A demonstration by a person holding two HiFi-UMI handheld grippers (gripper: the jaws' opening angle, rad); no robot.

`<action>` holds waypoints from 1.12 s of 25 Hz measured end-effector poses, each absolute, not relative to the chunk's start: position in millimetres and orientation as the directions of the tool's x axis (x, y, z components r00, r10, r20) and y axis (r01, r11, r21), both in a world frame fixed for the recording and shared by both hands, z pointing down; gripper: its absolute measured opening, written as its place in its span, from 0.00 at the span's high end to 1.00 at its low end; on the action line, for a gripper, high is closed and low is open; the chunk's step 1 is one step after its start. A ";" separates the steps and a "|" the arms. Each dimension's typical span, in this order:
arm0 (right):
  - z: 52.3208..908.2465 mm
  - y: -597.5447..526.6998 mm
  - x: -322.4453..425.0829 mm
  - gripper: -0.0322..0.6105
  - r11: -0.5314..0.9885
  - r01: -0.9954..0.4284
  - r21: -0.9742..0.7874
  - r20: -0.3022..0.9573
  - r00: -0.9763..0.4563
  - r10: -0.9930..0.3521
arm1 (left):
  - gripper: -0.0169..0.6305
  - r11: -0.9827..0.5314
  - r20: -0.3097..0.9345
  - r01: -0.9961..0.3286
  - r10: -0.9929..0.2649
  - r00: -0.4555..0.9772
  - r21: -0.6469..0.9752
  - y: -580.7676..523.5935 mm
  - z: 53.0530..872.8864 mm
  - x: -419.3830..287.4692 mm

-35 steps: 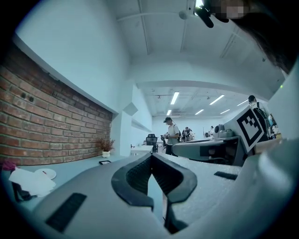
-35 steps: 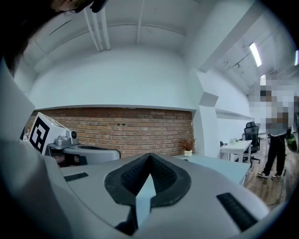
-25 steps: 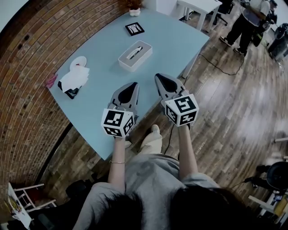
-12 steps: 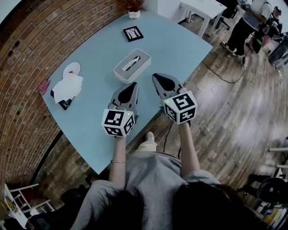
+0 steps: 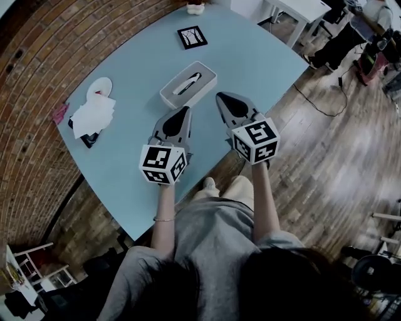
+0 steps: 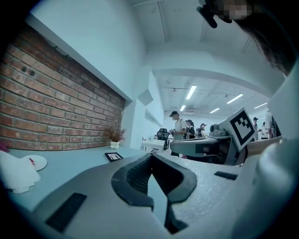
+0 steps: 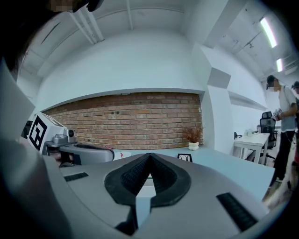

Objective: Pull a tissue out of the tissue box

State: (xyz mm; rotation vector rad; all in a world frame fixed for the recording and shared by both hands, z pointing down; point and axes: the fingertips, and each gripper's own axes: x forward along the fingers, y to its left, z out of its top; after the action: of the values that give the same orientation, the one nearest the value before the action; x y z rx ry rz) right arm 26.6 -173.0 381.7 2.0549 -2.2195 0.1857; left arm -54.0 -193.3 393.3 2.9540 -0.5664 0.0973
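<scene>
Pale-blue table (image 5: 250,56) is carrying the grey tissue box (image 5: 205,84) just on the far side of both grippers, with its tissue (image 5: 189,79) peeking from the slot. Left gripper (image 5: 183,111) and right gripper (image 5: 223,98) are hovering near it, jaws pressed together on nothing. One should be opening, descending over the slot, pinching only the tissue and drawing upward while the other is steadying the box.

You stand at a pale blue desk (image 5: 250,56) set against a red brick wall (image 5: 31,94), with dark wooden plank floor (image 5: 338,144) on your right. A white table (image 5: 291,7) stands beyond. Strip lights (image 6: 190,92) run along the white ceiling (image 6: 187,28).
</scene>
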 end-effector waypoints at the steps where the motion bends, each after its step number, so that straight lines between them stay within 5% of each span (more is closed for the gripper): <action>1: 381.9 -173.4 27.5 0.95 0.076 -0.997 -0.011 0.167 -0.077 -0.983 | 0.97 -0.919 0.090 -0.375 -0.367 0.926 0.121 -195.3 394.7 -54.2; 12: 376.1 -197.1 47.1 0.95 0.132 -0.991 -0.011 0.160 -0.132 -0.978 | 0.97 -0.902 0.121 -0.412 -0.398 0.910 0.130 -204.7 405.7 -34.8; 28: 387.2 -241.5 77.0 0.95 0.487 -0.873 0.013 0.249 -0.469 -0.847 | 0.97 -0.719 0.158 -0.677 -0.659 0.736 0.156 -227.5 413.0 7.9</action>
State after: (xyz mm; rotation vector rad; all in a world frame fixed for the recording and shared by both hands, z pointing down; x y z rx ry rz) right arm 77.0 -241.5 387.2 1.4768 -2.5109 0.1697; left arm 7.9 -227.5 413.0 2.7343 -1.0648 0.1349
